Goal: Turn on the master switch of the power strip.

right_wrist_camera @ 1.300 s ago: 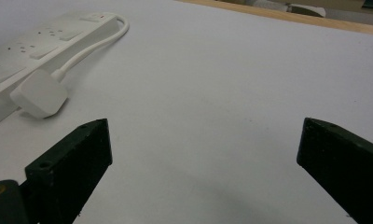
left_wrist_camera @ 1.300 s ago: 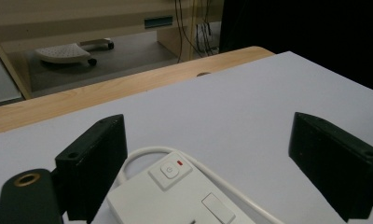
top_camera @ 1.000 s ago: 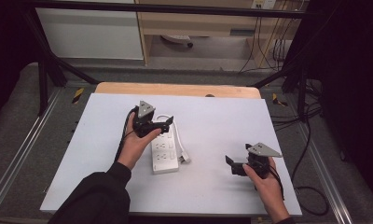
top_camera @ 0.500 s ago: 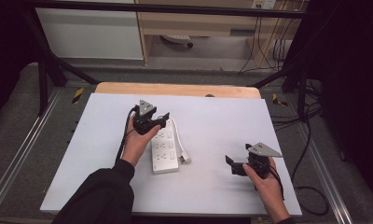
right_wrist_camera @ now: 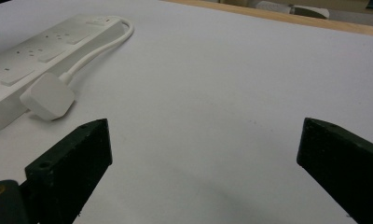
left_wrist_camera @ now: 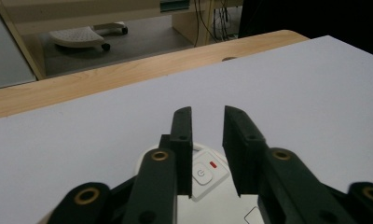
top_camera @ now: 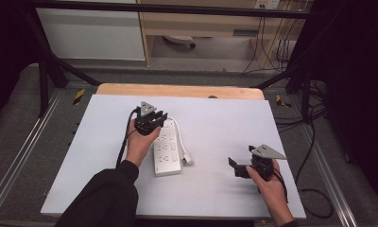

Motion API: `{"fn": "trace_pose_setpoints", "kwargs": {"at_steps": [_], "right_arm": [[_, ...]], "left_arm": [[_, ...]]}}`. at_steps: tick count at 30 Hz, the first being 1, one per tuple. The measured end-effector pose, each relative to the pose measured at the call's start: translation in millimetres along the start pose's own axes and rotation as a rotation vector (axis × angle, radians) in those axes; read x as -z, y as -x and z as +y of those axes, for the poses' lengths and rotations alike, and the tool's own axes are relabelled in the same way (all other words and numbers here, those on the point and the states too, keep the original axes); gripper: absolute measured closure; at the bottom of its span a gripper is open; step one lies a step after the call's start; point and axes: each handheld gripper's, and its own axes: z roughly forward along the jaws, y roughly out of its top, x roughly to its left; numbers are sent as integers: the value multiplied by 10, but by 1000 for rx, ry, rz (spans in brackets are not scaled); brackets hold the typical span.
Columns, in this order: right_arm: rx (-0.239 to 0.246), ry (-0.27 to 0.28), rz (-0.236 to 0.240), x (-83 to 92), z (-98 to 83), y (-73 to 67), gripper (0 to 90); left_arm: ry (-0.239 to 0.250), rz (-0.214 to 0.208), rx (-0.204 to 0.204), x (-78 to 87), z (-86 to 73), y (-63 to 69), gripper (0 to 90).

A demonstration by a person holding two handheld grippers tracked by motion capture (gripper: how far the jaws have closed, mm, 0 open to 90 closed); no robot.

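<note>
A white plastic power strip [top_camera: 167, 149] lay near the middle of the white-topped desk [top_camera: 215, 123], its white plug [right_wrist_camera: 47, 96] beside it, position unchanged from a second before. The left gripper [left_wrist_camera: 207, 122] remained over the strip's far end, jaws narrowly parted above the power button [left_wrist_camera: 202, 173]. The right gripper [top_camera: 235, 166] stayed near the desk's right front corner, jaws wide apart, holding nothing.

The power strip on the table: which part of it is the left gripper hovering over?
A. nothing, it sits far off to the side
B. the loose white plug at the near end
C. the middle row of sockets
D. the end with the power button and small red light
D: in the left gripper view, the left gripper has its fingers slightly apart right above the power button at the far end of the power strip.
</note>
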Motion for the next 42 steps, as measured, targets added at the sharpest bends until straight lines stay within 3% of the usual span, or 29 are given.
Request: {"fn": "trace_pose_setpoints", "kwargs": {"at_steps": [9, 37, 42], "right_arm": [[-1, -2, 2, 0, 0, -4, 35], [-2, -1, 5, 6, 5, -4, 35], [-5, -1, 8, 5, 7, -11, 34]], "left_arm": [[-25, -21, 26, -50, -39, -53, 896], [-92, -48, 13, -182, -129, -43, 900], [-112, -48, 26, -225, -164, -71, 900]]}}
